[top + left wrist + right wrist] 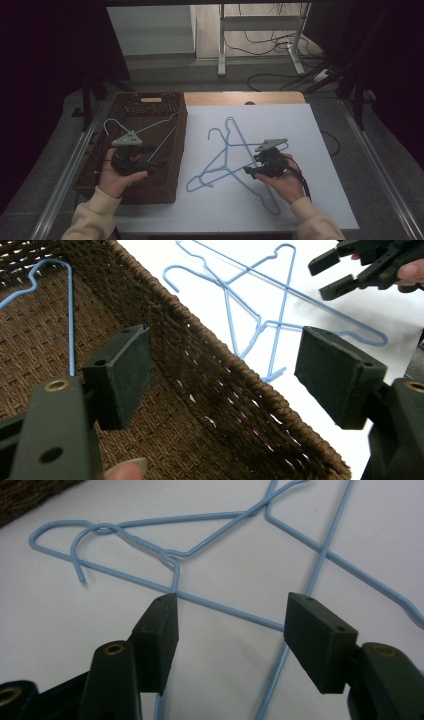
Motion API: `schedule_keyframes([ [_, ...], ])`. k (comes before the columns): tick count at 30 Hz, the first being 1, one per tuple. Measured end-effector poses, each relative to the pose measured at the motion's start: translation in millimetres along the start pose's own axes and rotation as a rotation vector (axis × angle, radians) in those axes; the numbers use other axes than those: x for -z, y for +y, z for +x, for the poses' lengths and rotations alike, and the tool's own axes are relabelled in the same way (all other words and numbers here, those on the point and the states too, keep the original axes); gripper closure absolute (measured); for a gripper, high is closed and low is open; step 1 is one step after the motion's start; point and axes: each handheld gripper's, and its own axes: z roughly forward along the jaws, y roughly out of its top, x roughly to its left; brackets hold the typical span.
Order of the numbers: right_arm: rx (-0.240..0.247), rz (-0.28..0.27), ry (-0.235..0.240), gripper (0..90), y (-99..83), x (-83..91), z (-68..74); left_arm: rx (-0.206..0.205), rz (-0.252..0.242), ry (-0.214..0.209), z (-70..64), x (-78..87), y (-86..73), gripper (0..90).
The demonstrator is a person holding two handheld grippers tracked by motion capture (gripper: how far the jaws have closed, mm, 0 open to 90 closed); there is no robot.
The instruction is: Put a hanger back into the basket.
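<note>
Several light blue wire hangers (226, 150) lie crossed on the white table sheet. My right gripper (248, 171) hovers open just above them, pointing left; in the right gripper view one hanger wire (220, 607) runs between its spread jaws (230, 615). Another blue hanger (155, 124) lies inside the brown wicker basket (180, 130) at the left. My left gripper (159, 164) is held open over the basket's right side. In the left gripper view its jaws (225, 355) straddle the basket rim (200, 335), with the basket hanger (70, 315) at left, the table hangers (287, 288) beyond, and the right gripper (345, 275) at top right.
The white sheet (310, 150) covers most of the table, with bare room at its right and front. A wooden strip (240, 98) runs along the far edge. Metal rails (65, 170) flank the table. A stand's legs and cables (265, 45) lie on the floor beyond.
</note>
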Motion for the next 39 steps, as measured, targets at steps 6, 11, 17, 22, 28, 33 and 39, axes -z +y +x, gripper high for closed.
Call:
schedule_keyframes([
  [6,-0.009,0.094,-0.026,58.8,-1.9,-10.3,-5.9,-0.005,0.004,-0.001,-0.8,-0.9,-0.2,22.7],
  [11,-0.020,0.160,0.028,81.5,-17.5,-3.3,-5.3,-0.003,0.002,0.000,0.4,-0.5,-0.5,22.7],
  [17,0.010,0.227,0.073,89.8,-34.3,1.4,10.7,-0.006,0.003,-0.001,-0.7,-1.1,-0.1,22.8],
  [22,0.033,0.271,0.096,89.8,-38.8,3.1,29.7,-0.007,-0.001,0.001,-0.5,-0.6,0.8,22.8],
  [28,0.064,0.289,0.083,89.8,-38.6,2.3,43.8,-0.002,-0.006,0.002,1.4,0.7,0.4,22.8],
  [33,-0.017,0.282,0.045,89.9,-43.1,4.3,23.0,-0.008,0.000,0.002,0.7,-0.1,0.8,22.8],
  [39,0.014,0.301,0.117,89.8,-43.6,-0.8,39.5,-0.004,-0.005,0.004,0.7,0.4,1.0,22.8],
])
